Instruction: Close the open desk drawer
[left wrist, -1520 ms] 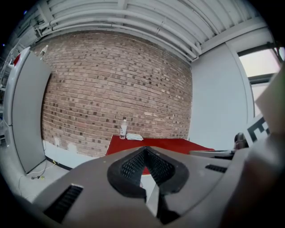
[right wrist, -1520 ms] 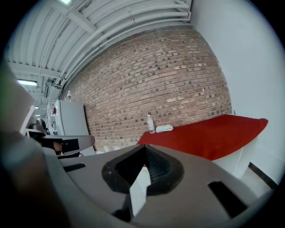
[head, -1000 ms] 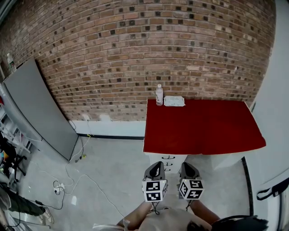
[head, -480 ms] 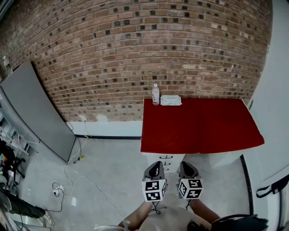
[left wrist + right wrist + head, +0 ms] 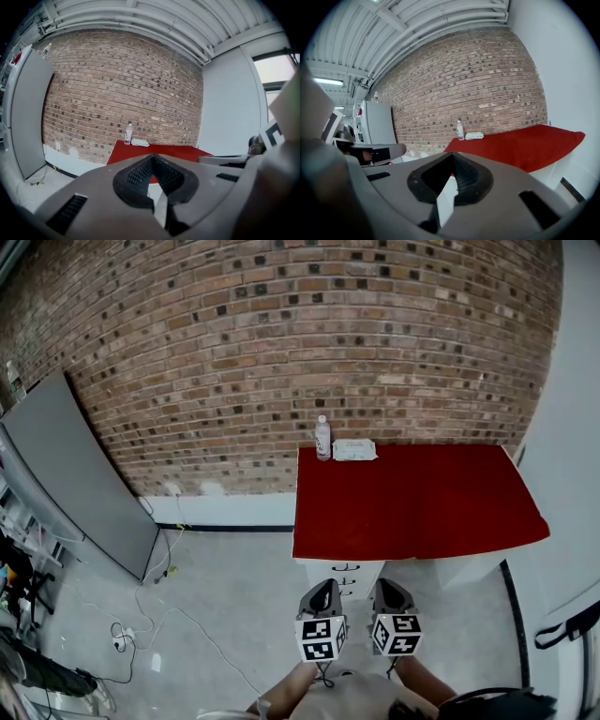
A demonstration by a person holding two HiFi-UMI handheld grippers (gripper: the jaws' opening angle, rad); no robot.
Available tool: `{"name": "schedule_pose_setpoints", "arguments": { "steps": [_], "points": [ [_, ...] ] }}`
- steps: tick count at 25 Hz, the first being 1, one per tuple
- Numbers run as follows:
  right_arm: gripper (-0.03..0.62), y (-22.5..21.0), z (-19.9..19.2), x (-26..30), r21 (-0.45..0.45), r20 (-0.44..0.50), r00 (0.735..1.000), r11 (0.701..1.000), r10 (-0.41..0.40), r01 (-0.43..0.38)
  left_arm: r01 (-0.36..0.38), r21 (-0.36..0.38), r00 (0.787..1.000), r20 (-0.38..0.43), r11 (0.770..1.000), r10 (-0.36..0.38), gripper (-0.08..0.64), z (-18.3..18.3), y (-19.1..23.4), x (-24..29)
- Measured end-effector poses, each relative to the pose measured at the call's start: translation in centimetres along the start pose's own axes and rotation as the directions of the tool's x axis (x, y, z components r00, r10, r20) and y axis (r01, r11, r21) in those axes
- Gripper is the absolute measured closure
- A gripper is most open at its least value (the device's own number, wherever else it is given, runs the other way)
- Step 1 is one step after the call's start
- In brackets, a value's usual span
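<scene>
A desk with a red top (image 5: 417, 498) stands against the brick wall. Under its left end is a white drawer unit (image 5: 348, 574) with small dark handles; from here I cannot tell how far any drawer stands out. My left gripper (image 5: 325, 586) and right gripper (image 5: 387, 584) are held side by side low in the head view, a short way in front of the unit and touching nothing. In the left gripper view the left gripper (image 5: 153, 157) has its jaws together with nothing between them. The right gripper (image 5: 452, 154) looks the same in its own view.
A clear bottle (image 5: 322, 438) and a white packet (image 5: 355, 450) sit at the desk's back left corner. A grey cabinet (image 5: 75, 484) leans along the left. Cables (image 5: 131, 624) lie on the concrete floor. A white wall (image 5: 572, 427) borders the desk's right.
The head view has shifted a little, so the desk sits slightly further left and higher in the picture. Both grippers keep the same place and stay shut.
</scene>
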State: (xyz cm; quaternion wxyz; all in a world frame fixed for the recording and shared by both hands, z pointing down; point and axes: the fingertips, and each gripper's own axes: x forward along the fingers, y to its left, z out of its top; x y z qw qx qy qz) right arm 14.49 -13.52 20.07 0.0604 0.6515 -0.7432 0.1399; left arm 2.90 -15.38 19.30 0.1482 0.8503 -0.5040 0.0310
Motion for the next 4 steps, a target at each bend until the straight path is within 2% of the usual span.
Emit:
{"name": "schedule_pose_setpoints", "arguments": {
  "steps": [4],
  "points": [
    [0.594, 0.32, -0.33, -0.23, 0.001, -0.003, 1.000, 1.000, 0.000, 0.000, -0.004, -0.003, 1.000, 0.000, 1.000, 0.004, 0.555, -0.35, 0.24, -0.37]
  ]
}}
